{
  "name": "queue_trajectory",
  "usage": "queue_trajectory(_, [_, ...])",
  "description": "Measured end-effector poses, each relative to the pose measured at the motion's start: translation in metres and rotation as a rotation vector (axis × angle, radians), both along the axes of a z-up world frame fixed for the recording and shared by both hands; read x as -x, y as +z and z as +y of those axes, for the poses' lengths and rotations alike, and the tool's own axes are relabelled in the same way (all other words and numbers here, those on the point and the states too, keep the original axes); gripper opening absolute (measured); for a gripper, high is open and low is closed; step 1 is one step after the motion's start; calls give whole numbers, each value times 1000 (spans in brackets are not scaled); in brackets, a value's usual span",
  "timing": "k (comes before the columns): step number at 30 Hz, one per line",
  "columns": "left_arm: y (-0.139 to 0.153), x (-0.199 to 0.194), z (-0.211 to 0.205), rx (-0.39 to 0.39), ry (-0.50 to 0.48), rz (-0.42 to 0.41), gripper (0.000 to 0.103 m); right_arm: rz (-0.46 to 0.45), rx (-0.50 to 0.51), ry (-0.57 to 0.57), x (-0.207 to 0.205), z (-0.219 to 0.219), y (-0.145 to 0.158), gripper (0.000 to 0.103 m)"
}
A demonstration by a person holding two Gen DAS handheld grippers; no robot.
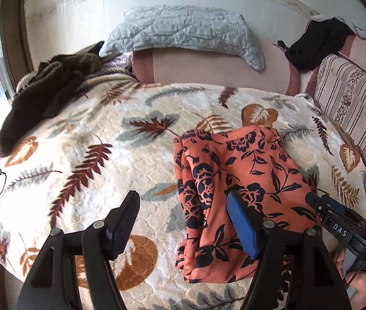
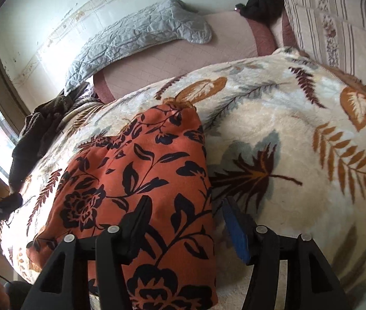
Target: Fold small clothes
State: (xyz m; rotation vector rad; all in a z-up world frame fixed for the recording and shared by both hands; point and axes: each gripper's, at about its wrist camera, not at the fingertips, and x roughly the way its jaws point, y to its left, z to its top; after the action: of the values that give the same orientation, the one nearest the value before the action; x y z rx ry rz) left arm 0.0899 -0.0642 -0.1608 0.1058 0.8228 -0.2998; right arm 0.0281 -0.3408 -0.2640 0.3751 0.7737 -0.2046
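Plush cream blanket with leaf print [image 1: 84, 139] covers the bed; folded orange floral garment of soft knit [image 1: 234, 170] lies flat on it; left gripper [image 1: 185, 222] fingers apart, empty, over its left edge; right gripper [image 2: 185, 222] fingers apart, straddling its right edge.

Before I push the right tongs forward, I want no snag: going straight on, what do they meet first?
Probably the orange floral garment: the open right tongs straddle its right edge. The leaf-print blanket lies beyond, though depth is unclear.

Left gripper [image 1: 185, 222] gapes wide over the folded orange floral garment [image 1: 234, 196] on the leaf-print blanket [image 1: 79, 139]
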Motion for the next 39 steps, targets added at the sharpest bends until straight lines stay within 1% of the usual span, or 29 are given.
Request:
queue_trajectory(3, [29,17,5,-10,10,-76,78,-61,54,-6,20,10,26,60])
queue_trajectory(6, [54,37,8,-19,14,-145,79,-115,83,-6,42,21,50,60])
queue_trajectory(12, [96,79,11,-26,11,-237,80,-173,137,41,83,52,95,60])
queue_trajectory(14, [108,92,11,-38,16,-261,85,-194,151,46,96,58,112,60])
queue_trajectory(15, [114,99,11,-42,20,-275,91,-208,153,46,104,61,121,60])
queue_trajectory(18, [130,118,13,-38,27,-322,93,-246,164,44,122,65,146,61])
queue_trajectory(19, [135,123,14,-36,27,-330,94,-255,176,44,127,67,154,63])
queue_trajectory(20, [139,127,14,-40,30,-335,96,-261,189,48,132,71,161,64])
queue_trajectory(21, [143,131,14,-47,35,-338,101,-268,199,54,136,73,167,64])
queue_trajectory(22, [146,135,14,-51,41,-344,102,-274,205,61,140,76,172,64])
queue_trajectory(28, [160,155,17,-71,105,-379,102,-314,212,104,161,91,195,64])
queue_trajectory(35, [172,172,24,-67,106,-403,102,-358,224,97,178,92,212,64])
queue_trajectory(39, [182,184,28,-74,114,-433,102,-372,231,99,187,95,222,64])
